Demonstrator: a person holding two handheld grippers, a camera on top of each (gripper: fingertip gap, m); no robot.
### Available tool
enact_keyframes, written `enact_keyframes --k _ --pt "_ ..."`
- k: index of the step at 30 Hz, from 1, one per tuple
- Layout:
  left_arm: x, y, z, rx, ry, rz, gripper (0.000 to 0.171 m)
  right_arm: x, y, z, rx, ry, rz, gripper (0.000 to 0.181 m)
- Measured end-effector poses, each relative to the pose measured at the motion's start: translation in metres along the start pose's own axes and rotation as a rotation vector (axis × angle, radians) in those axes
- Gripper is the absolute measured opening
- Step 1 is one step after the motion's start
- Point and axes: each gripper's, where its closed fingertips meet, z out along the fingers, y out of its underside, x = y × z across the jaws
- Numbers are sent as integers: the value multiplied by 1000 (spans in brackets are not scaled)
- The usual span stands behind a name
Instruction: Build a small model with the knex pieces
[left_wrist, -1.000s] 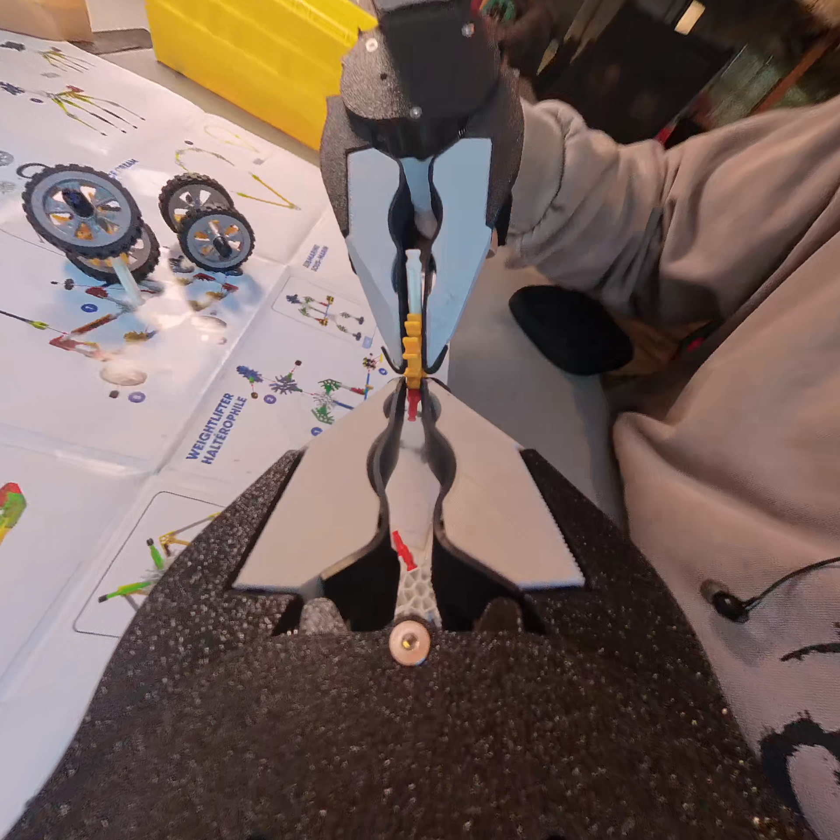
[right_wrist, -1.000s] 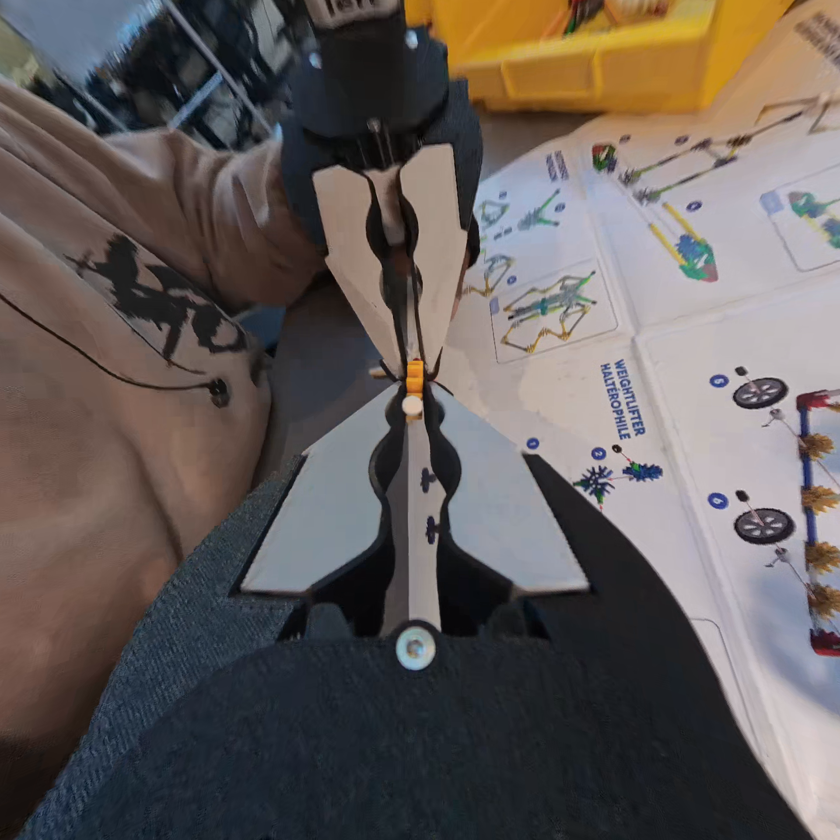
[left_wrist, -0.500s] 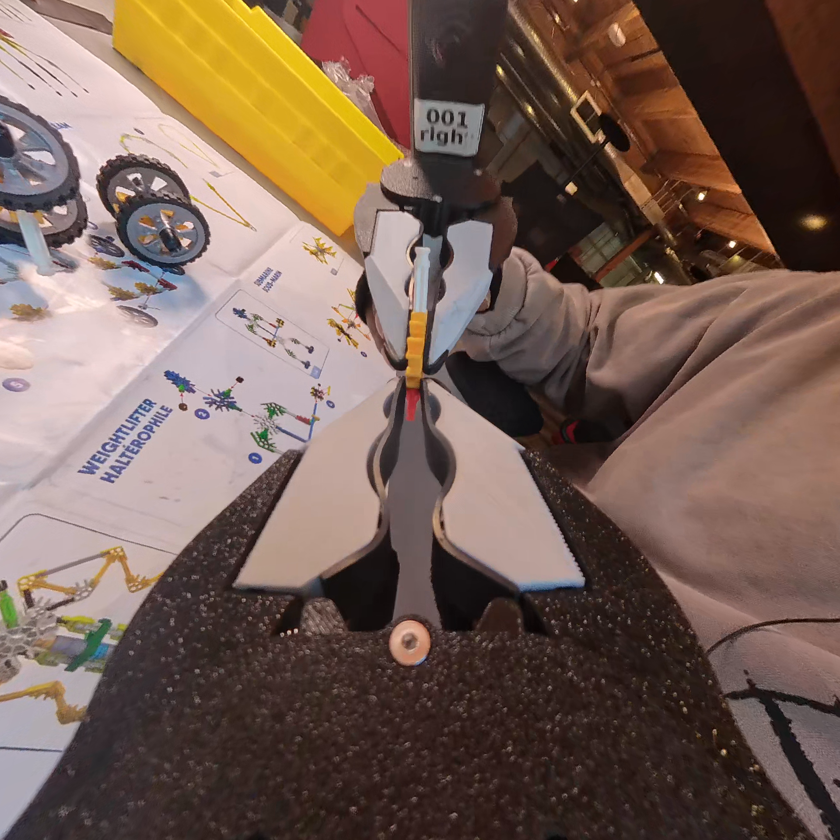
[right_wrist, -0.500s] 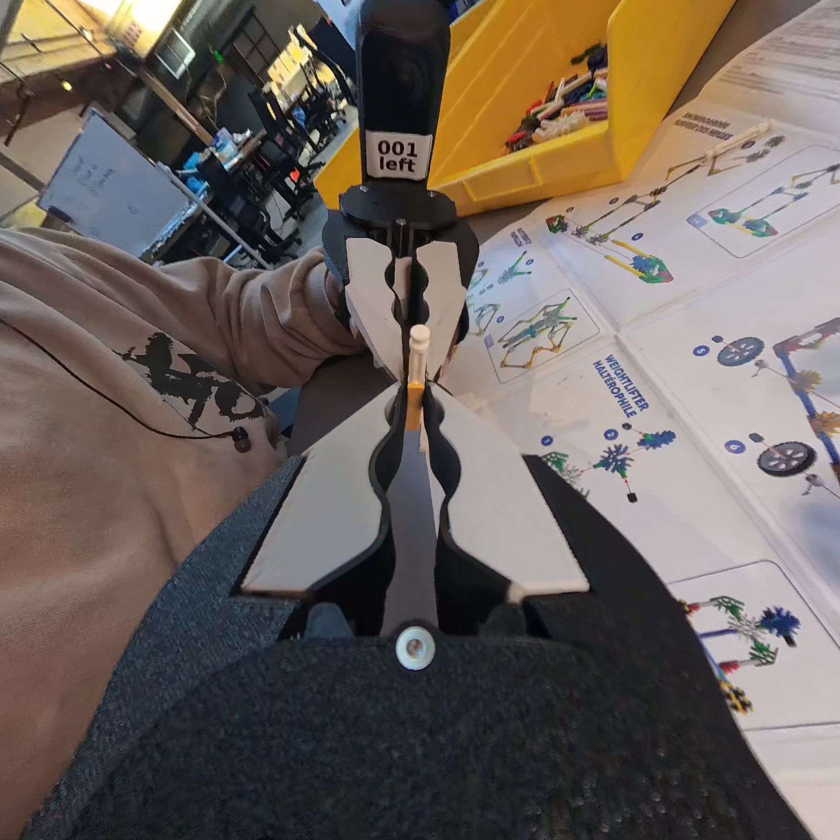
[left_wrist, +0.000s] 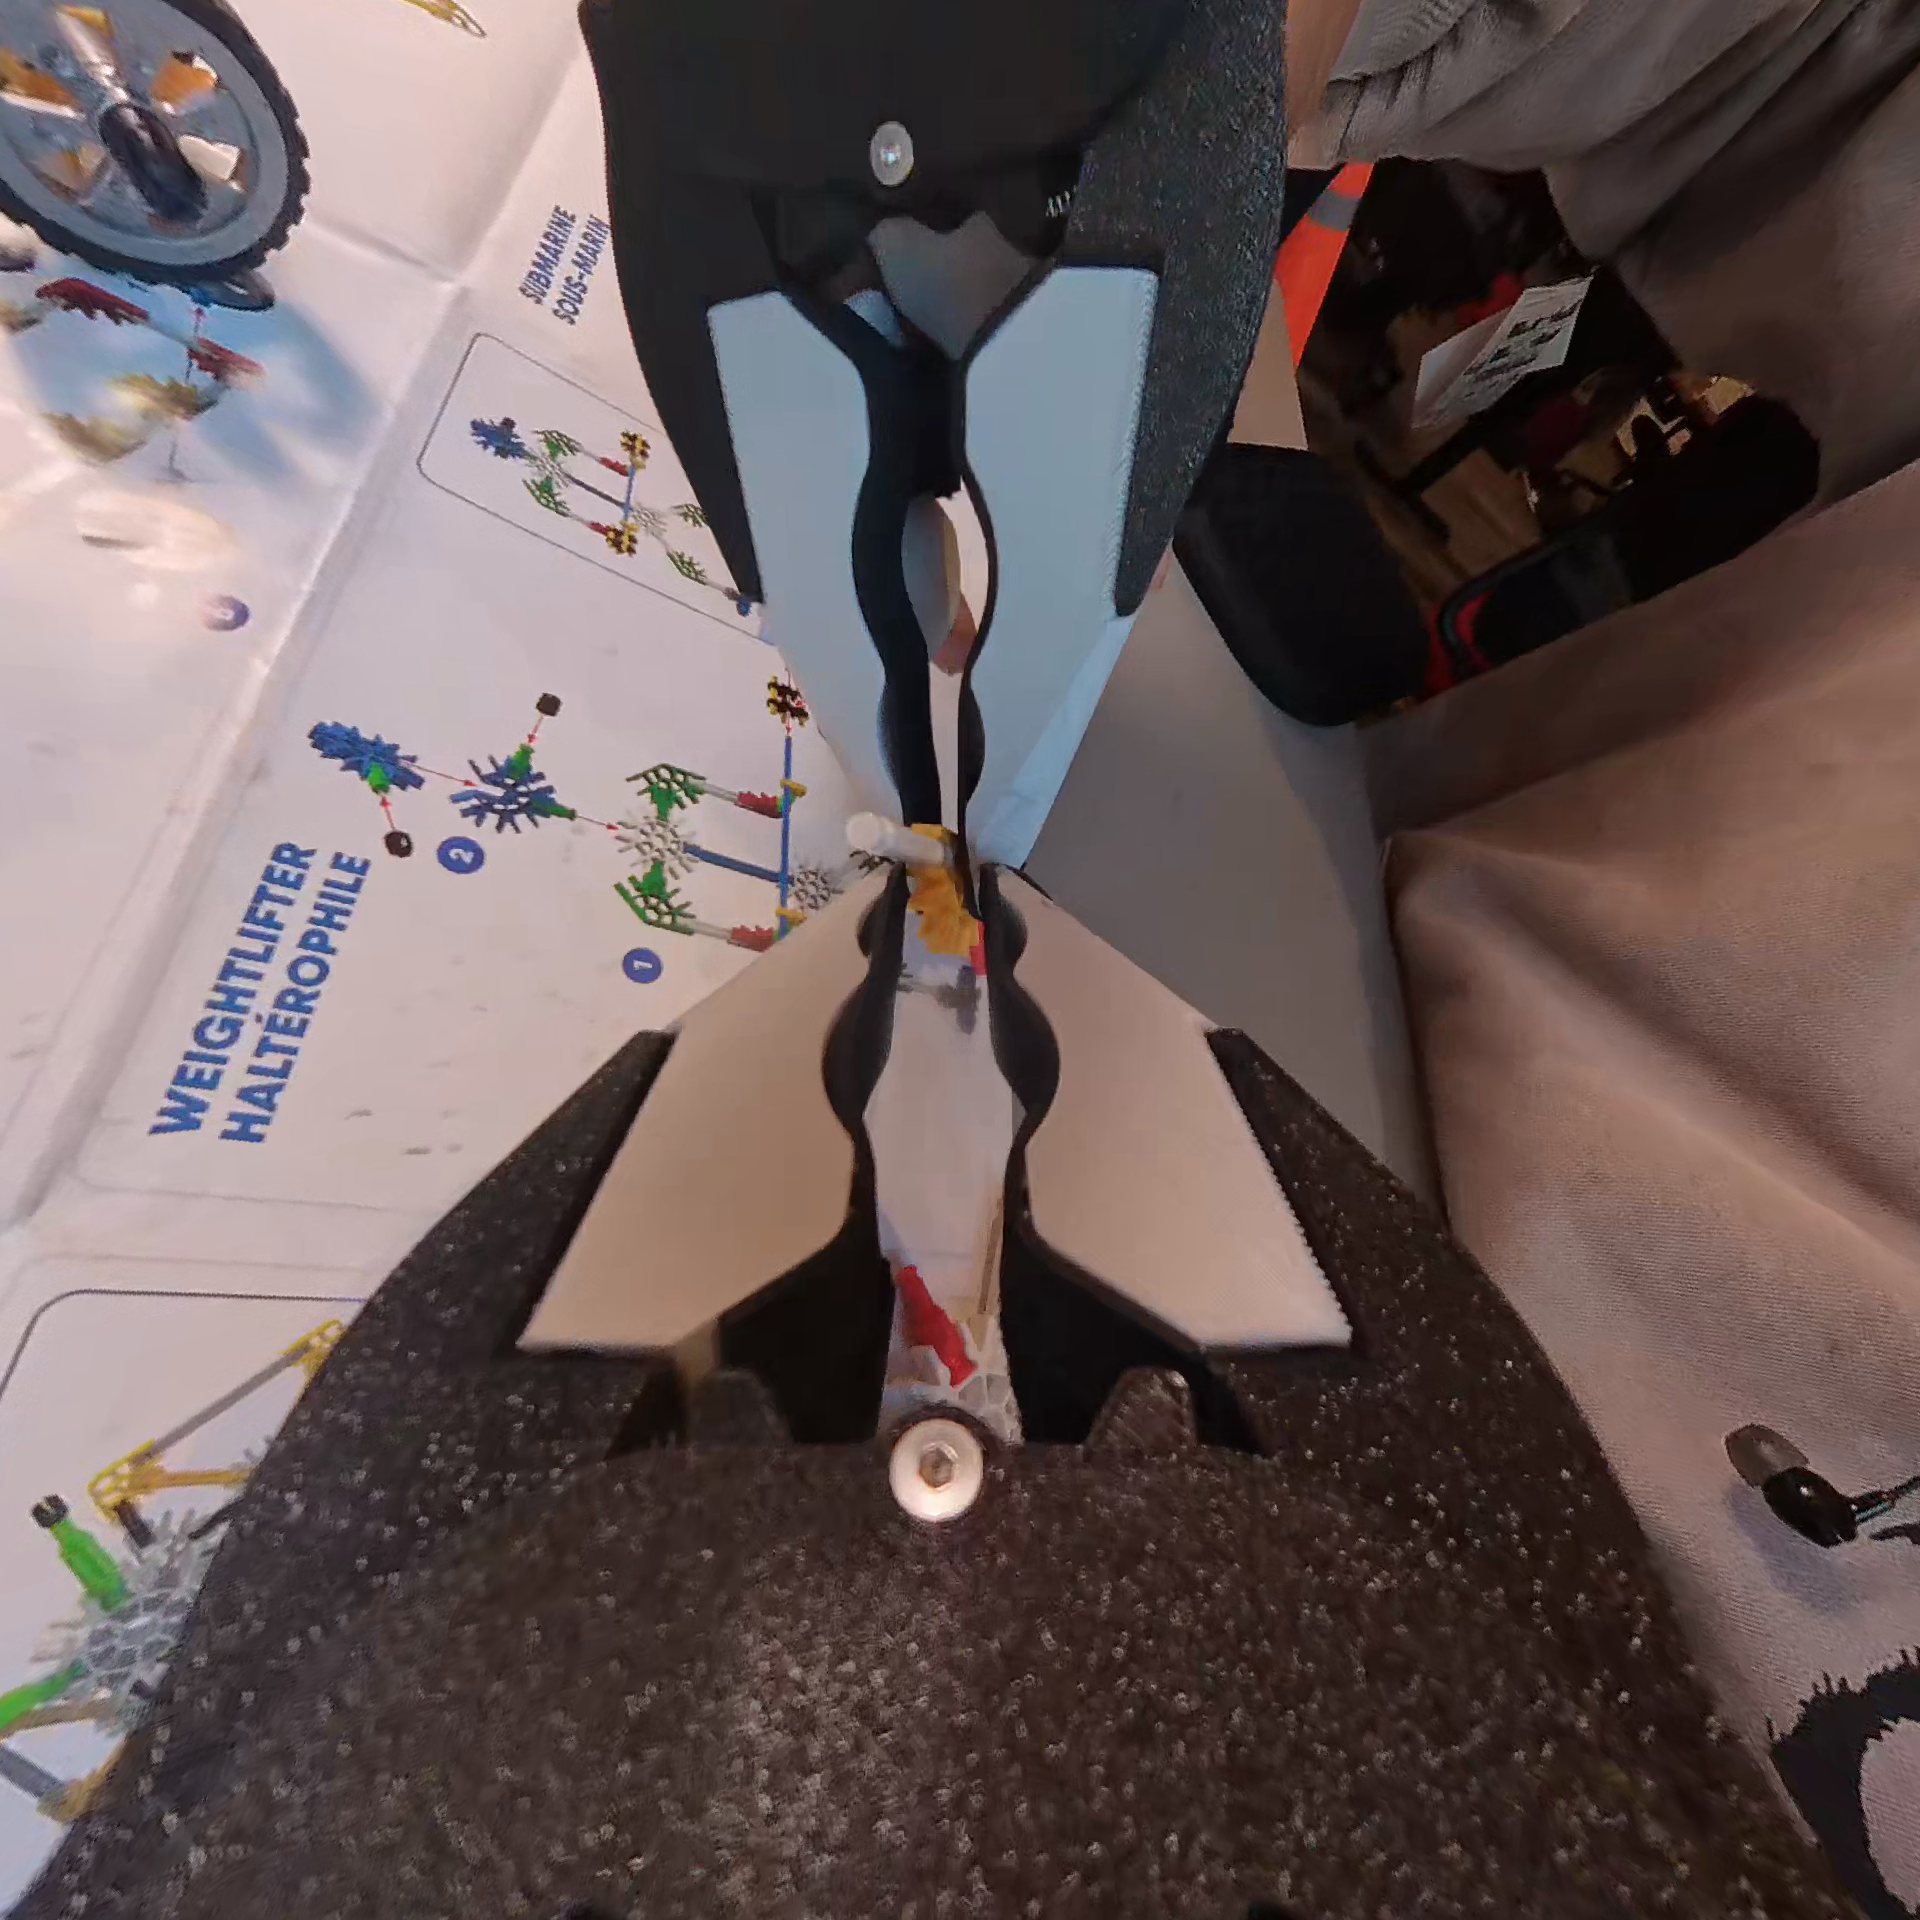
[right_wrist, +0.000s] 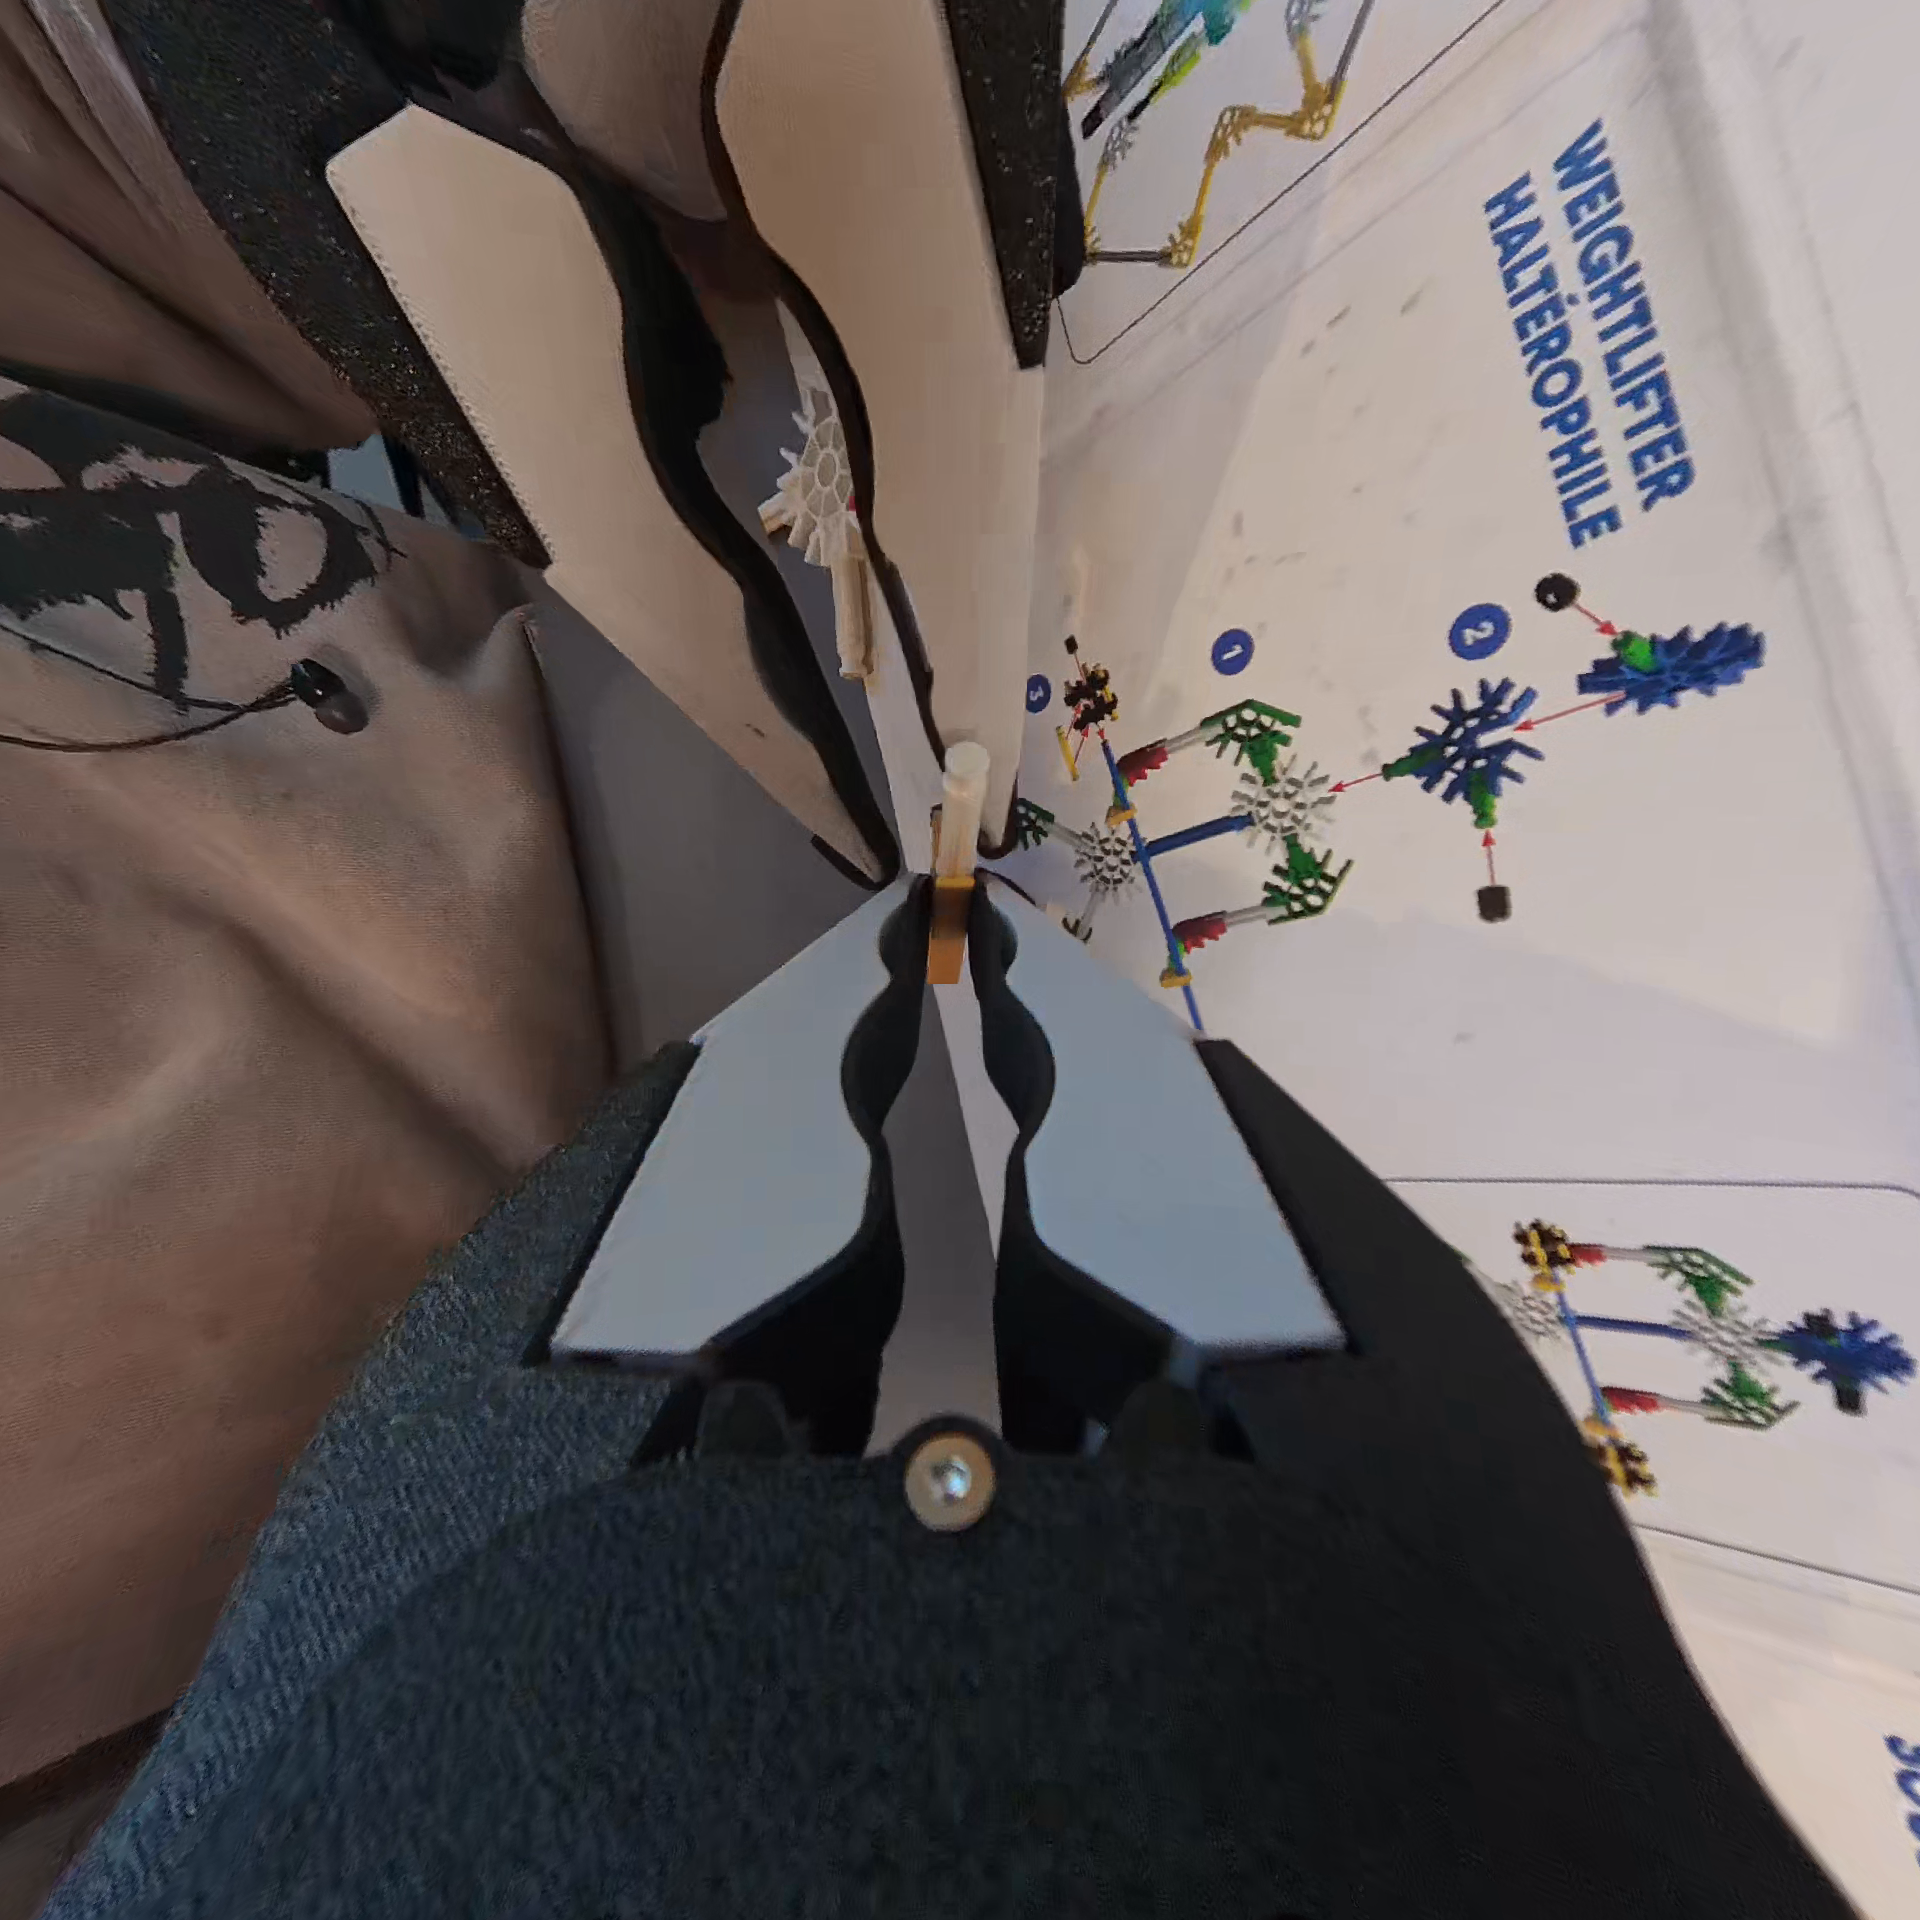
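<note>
Claws tip to tip over the instruction sheet (left_wrist: 312, 644) on the bench. Right claw (right_wrist: 948, 914) pinches a yellow connector (right_wrist: 948, 940) with a white rod (right_wrist: 961, 800) standing out of it. Left claw (left_wrist: 940, 904) pressed onto the same connector (left_wrist: 940, 906). Toy wheel (left_wrist: 135, 135) far left.

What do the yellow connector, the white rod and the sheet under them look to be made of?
Yellow connector: probably moulded hard plastic, given its uniform colour and crisp teeth. White rod: likely the same plastic, smooth, with a flanged end. Sheet: looks like printed paper, with fold creases and a slight sheen, possibly coated. Both grippers pinch the joined piece.
</note>
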Motion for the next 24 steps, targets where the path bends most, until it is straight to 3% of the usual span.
enact_keyframes --k 6,18,24 --pt "4 1 1 -21 -10 78 10 0 2 -1 -37 153 -167 5" --pt "-6 6 5 -66 -164 227 5 9 1 -1 -45 316 -216 8" --pt "-4 10 4 -80 -273 374 5 9 0 0 -2 552 -347 4"
